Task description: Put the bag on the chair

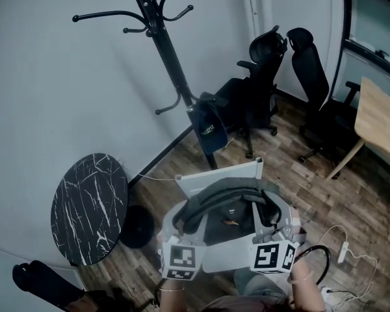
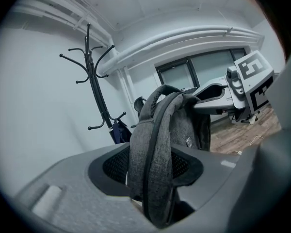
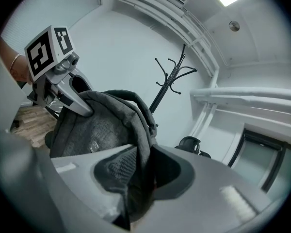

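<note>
A grey backpack [image 1: 231, 213] hangs between my two grippers, just over a white chair [image 1: 220, 174] whose backrest shows behind it. I cannot tell whether the bag touches the seat. My left gripper [image 1: 177, 225] is shut on one grey shoulder strap [image 2: 153, 164], which fills the gap between its jaws. The right gripper [image 1: 281, 225] is shut on the bag's other strap [image 3: 136, 174]. In the left gripper view the right gripper [image 2: 242, 84] shows across the bag. In the right gripper view the left gripper [image 3: 63, 79] shows at the bag's far side.
A black coat rack [image 1: 162, 44] with a dark blue bag [image 1: 208, 129] stands behind the white chair. Two black office chairs [image 1: 263, 83] are at the back right. A round marble table [image 1: 88, 207] is to the left, a wooden table [image 1: 380, 119] to the right. A power strip [image 1: 343, 252] lies on the floor.
</note>
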`<state>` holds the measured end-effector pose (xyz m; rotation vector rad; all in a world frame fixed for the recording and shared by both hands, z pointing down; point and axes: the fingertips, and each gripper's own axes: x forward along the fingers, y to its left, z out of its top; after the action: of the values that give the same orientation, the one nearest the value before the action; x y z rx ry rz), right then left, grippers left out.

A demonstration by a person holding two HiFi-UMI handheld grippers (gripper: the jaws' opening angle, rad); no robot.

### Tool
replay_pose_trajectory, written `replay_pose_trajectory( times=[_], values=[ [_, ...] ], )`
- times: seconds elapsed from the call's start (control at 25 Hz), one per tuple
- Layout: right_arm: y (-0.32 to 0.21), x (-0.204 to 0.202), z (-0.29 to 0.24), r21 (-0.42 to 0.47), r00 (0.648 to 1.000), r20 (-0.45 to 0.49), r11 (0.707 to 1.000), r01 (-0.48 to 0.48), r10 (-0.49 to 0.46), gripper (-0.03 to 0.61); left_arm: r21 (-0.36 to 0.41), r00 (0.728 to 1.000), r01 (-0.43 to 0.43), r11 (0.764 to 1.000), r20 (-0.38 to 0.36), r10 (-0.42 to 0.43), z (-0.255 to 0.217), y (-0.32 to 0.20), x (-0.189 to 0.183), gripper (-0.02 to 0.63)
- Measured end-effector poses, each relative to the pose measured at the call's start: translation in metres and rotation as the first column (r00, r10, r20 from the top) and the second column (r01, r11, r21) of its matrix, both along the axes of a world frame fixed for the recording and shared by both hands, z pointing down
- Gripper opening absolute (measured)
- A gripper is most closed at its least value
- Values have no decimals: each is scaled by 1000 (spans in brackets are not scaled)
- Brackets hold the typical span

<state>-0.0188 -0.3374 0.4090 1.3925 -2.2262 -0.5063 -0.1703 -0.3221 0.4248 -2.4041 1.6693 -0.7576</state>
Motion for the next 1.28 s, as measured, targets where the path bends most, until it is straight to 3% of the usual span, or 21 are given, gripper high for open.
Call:
replay_pose_trajectory(
  times=[0.56,1.28],
  values=[
    [-49,-11,64,-86,996,-81,996,34,-41,91,-112,999,10,994,-44,-15,70,-51,-9,199],
    [-89,-28,138,-187,981,-158,979,85,-116,89,-249,998,40,968,-38,-51,147,-89,-26,198]
  ],
)
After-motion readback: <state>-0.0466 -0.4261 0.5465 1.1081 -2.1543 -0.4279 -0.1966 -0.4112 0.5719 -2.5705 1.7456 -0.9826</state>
